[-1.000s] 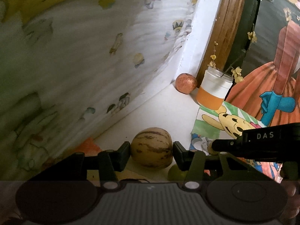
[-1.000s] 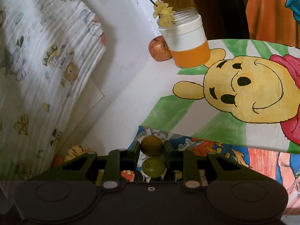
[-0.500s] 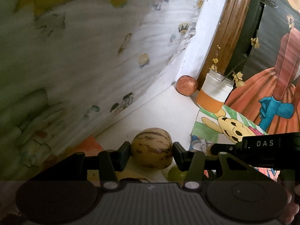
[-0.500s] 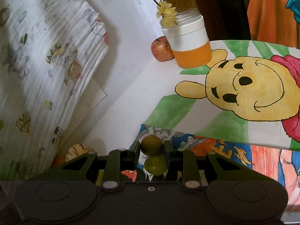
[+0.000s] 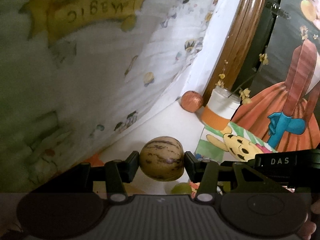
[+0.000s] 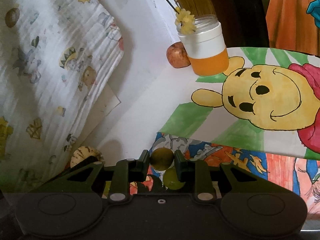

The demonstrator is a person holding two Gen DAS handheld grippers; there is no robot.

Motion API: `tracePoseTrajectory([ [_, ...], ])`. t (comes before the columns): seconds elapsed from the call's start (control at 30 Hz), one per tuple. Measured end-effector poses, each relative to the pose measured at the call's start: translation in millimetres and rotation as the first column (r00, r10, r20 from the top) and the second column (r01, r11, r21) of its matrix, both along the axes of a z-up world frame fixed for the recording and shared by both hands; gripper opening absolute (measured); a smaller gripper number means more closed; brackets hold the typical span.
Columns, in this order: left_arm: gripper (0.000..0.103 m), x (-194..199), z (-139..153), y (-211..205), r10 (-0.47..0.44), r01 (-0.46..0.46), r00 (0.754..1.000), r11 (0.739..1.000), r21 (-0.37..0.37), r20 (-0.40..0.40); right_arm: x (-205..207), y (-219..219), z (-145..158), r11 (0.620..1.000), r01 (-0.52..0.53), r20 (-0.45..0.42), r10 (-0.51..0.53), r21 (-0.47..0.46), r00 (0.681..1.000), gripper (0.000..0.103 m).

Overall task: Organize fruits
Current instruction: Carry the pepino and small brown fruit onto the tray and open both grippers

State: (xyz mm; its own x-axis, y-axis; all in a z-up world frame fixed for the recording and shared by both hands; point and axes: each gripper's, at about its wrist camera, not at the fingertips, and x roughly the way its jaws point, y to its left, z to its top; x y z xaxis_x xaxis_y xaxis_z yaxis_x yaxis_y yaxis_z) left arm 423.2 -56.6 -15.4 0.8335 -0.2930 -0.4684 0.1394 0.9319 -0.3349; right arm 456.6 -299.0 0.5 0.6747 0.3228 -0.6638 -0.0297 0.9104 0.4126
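My left gripper (image 5: 161, 158) is shut on a tan fruit with dark purple streaks (image 5: 161, 158), held above the white surface. That striped fruit (image 6: 87, 156) also peeks out at the lower left of the right wrist view. My right gripper (image 6: 162, 159) is shut on a small dark olive-green round fruit (image 6: 161, 158). A lighter green round fruit (image 6: 172, 179) lies just below it on the cartoon sheets, and shows low in the left wrist view as a green fruit (image 5: 181, 188). A red apple (image 5: 192, 104) (image 6: 177, 55) rests at the back beside the jar.
A white and orange jar (image 5: 220, 111) (image 6: 206, 53) with yellow flower sprigs stands next to the apple. A bear drawing (image 6: 260, 108) and other coloured sheets cover the right. A printed cloth (image 6: 56, 64) hangs on the left, and a wooden frame (image 5: 238, 40) rises behind.
The left gripper has lifted with the striped fruit, so the view tilts upward. The right gripper still holds the dark green fruit and has shifted slightly; the lighter green fruit now sits lower right of it.
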Motion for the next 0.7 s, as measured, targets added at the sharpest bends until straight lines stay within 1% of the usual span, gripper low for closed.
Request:
tracePoseTrajectory([
  [0.17,0.053,-0.6,1.1,2.4,-0.011,0.012,1.0,0.999,-0.031,0.014,-4.9,-1.8,5.7,1.0,0.004,0.008,-0.004,0.01,1.0,0.029],
  [0.33,0.053,-4.1,3.3,-0.2,-0.034,0.035,0.999,0.999,-0.026,0.028,-11.9,-3.8,9.7,1.0,0.005,0.013,-0.005,0.023,1.0,0.029],
  [0.5,0.053,-7.8,6.1,-2.4,-0.055,0.057,0.997,0.998,-0.039,0.048,-23.3,-7.9,17.4,1.0,0.005,0.022,-0.006,0.026,1.0,0.029],
  [0.7,0.053,-16.2,10.5,-8.7,-0.113,0.119,0.989,0.991,-0.061,0.095,-46.7,-18.1,32.6,0.999,0.017,0.047,-0.019,0.029,0.999,0.029],
])
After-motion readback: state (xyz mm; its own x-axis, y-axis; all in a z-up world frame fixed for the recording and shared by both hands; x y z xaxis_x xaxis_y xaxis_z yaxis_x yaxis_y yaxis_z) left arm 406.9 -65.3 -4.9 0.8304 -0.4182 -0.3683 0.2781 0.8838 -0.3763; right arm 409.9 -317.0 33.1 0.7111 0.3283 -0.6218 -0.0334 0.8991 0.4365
